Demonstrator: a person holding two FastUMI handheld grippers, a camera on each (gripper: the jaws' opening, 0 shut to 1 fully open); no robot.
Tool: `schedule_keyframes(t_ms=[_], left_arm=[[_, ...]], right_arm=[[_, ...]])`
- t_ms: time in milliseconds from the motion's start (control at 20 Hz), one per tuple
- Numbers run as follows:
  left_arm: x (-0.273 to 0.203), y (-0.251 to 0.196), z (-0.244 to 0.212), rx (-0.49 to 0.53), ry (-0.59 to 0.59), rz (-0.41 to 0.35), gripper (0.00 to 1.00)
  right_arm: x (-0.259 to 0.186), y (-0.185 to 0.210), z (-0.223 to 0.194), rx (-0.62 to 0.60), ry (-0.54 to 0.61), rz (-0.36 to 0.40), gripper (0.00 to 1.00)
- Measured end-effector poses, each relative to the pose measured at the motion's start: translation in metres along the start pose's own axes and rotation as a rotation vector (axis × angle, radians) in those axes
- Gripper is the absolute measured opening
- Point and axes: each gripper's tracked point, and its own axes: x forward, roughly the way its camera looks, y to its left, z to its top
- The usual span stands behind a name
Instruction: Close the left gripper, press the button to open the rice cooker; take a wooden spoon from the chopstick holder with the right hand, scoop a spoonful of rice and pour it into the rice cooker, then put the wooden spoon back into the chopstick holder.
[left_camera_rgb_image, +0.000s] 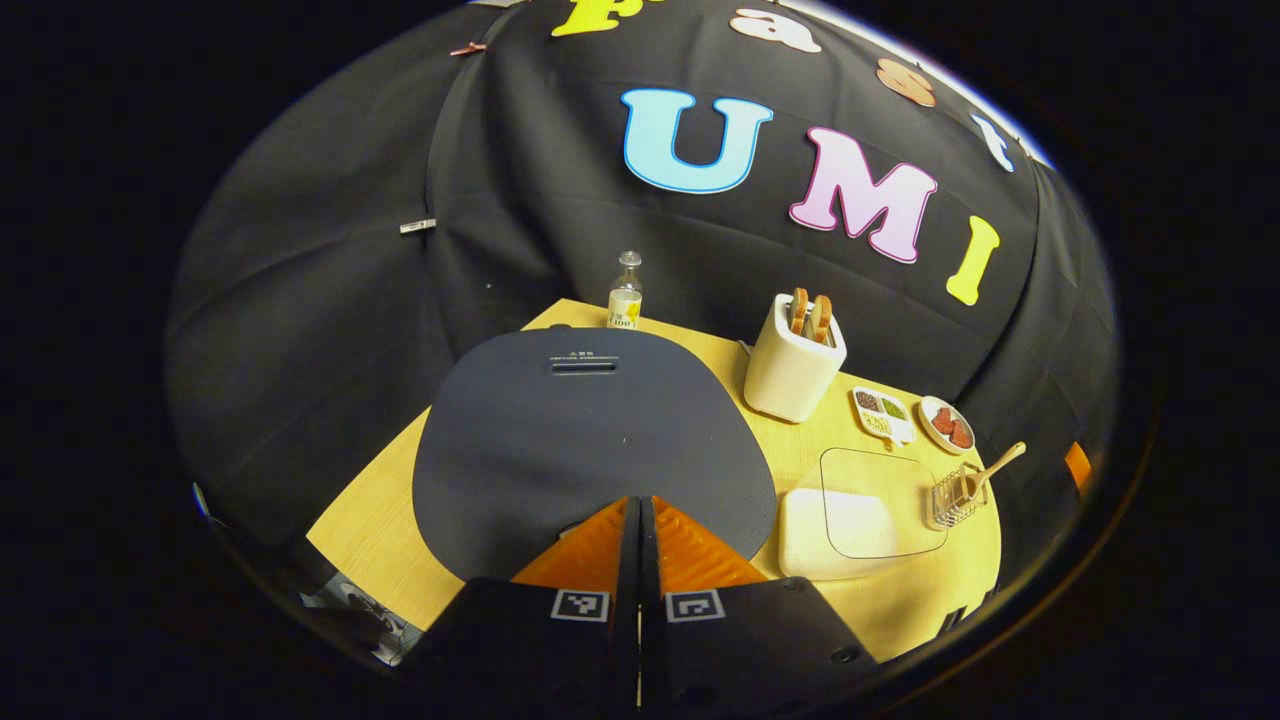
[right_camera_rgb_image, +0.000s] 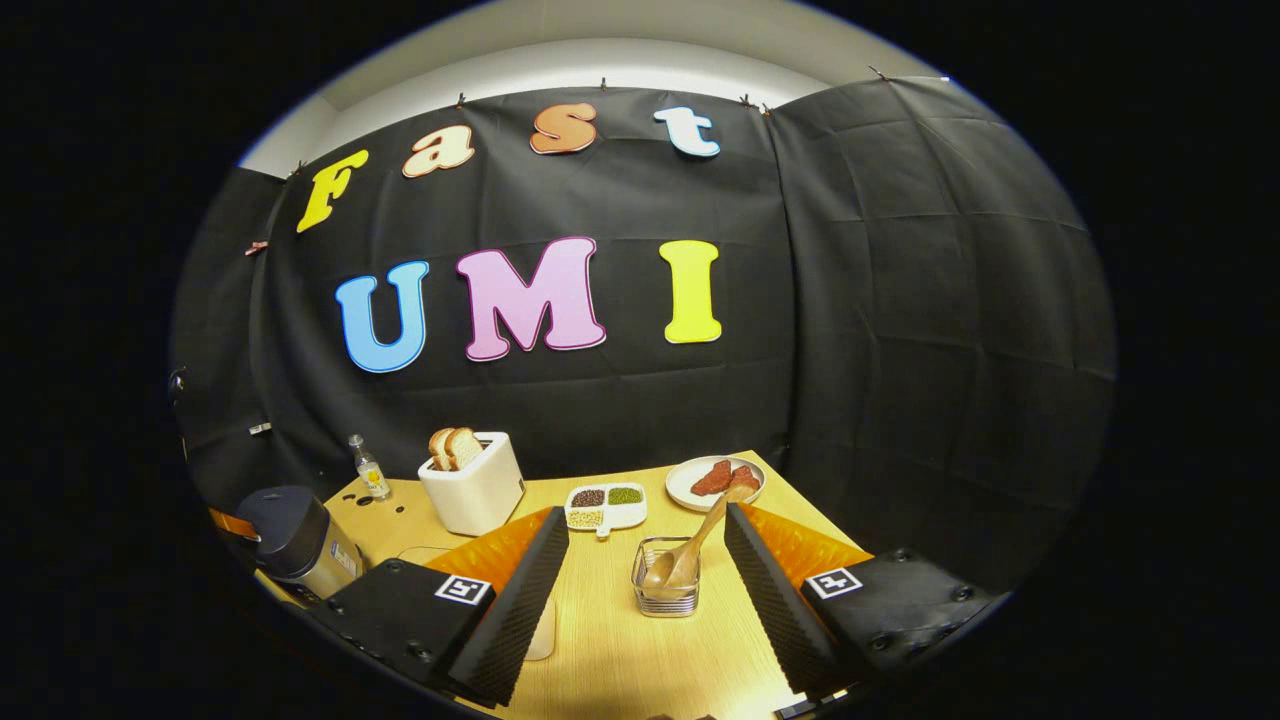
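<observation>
The rice cooker (left_camera_rgb_image: 590, 430) has a dark grey lid that lies down flat and spreads just under my left gripper (left_camera_rgb_image: 640, 508). That gripper is shut, its fingers pressed together over the lid's near edge, with nothing held. The button is hidden from me. The rice cooker (right_camera_rgb_image: 292, 540) stands at the table's left edge in the right gripper view. A wire chopstick holder (right_camera_rgb_image: 665, 588) stands between the fingers of my open right gripper (right_camera_rgb_image: 645, 512), a little ahead of them. The wooden spoon (right_camera_rgb_image: 702, 540) leans in it, handle up to the right. The chopstick holder (left_camera_rgb_image: 953, 497) and the spoon (left_camera_rgb_image: 998, 468) also appear in the left gripper view.
A white box with a clear lid (left_camera_rgb_image: 850, 515) sits between cooker and holder. Behind stand a white toaster (right_camera_rgb_image: 472, 485) with bread, a small bottle (right_camera_rgb_image: 368, 468), a divided tray of beans (right_camera_rgb_image: 605, 505) and a plate of meat (right_camera_rgb_image: 715, 480). Black cloth walls the table.
</observation>
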Motion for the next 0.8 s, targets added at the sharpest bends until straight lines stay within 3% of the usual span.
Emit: schedule_keyframes(t_ms=[300,450,800], left_arm=[[0.001,0.0,0.002,-0.037,-0.029,-0.018,0.07],[-0.004,-0.001,0.01,0.0,-0.08,0.006,0.07],[-0.079,-0.009,0.129,0.102,-0.391,0.136,0.07]], right_arm=[[-0.013,-0.007,-0.007,-0.001,0.014,-0.003,0.98],[-0.018,-0.01,-0.006,0.015,0.016,-0.005,0.98],[-0.011,-0.023,-0.001,0.026,0.009,-0.016,0.98]])
